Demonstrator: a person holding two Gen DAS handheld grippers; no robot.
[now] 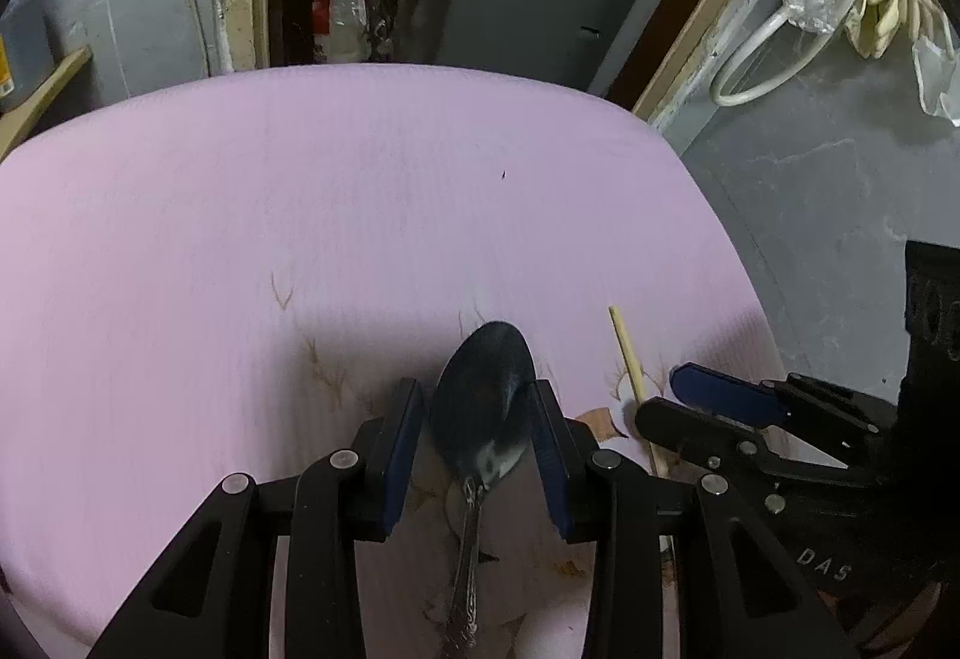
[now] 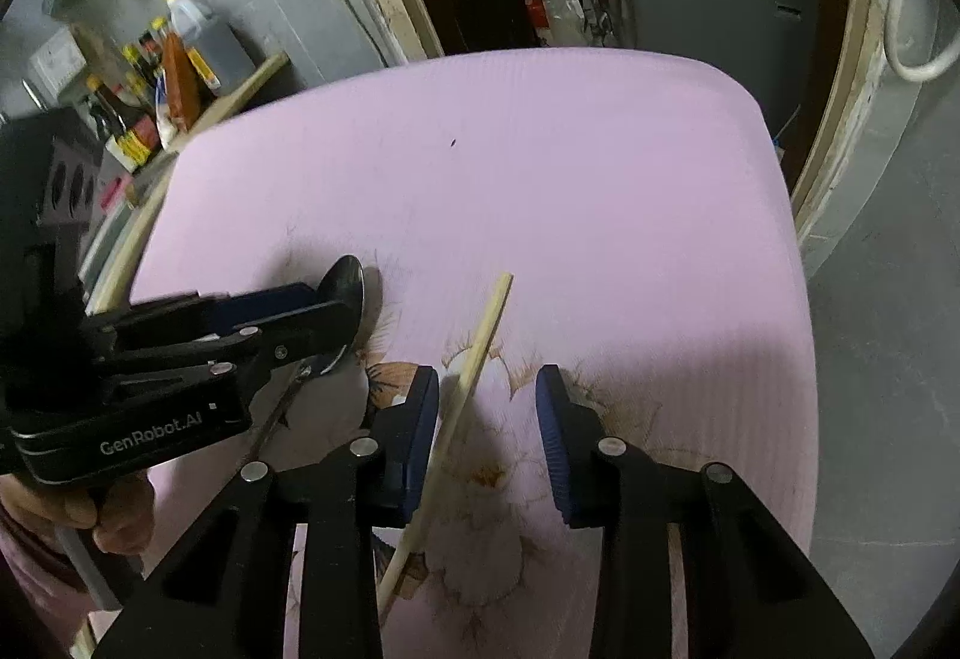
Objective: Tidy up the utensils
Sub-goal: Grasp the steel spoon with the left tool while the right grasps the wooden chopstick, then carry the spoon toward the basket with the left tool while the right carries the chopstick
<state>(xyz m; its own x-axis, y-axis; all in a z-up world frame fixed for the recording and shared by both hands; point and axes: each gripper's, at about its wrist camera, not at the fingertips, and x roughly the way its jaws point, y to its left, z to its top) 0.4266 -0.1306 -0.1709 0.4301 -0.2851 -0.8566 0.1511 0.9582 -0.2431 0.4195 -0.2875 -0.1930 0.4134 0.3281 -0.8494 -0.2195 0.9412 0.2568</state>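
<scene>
Spoon [image 1: 483,401] lies bowl-forward on the pink-covered bench [image 1: 300,209], cradled between the pads of the left tongs [image 1: 477,455], which look clenched lightly on its bowl, probably to lift it. Just beside it, a chopstick [image 2: 462,401] rests against one pad of the right tongs [image 2: 489,440]; the other pad stands clear, so they are released.

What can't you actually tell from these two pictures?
- Spoon handle end: left wrist view, cut off by the bottom edge.
- Chopstick lower end: right wrist view, hidden behind the right claw; whether its pads touch the stick is unclear.
- Bottle labels on the shelf: too small and blurred.
</scene>
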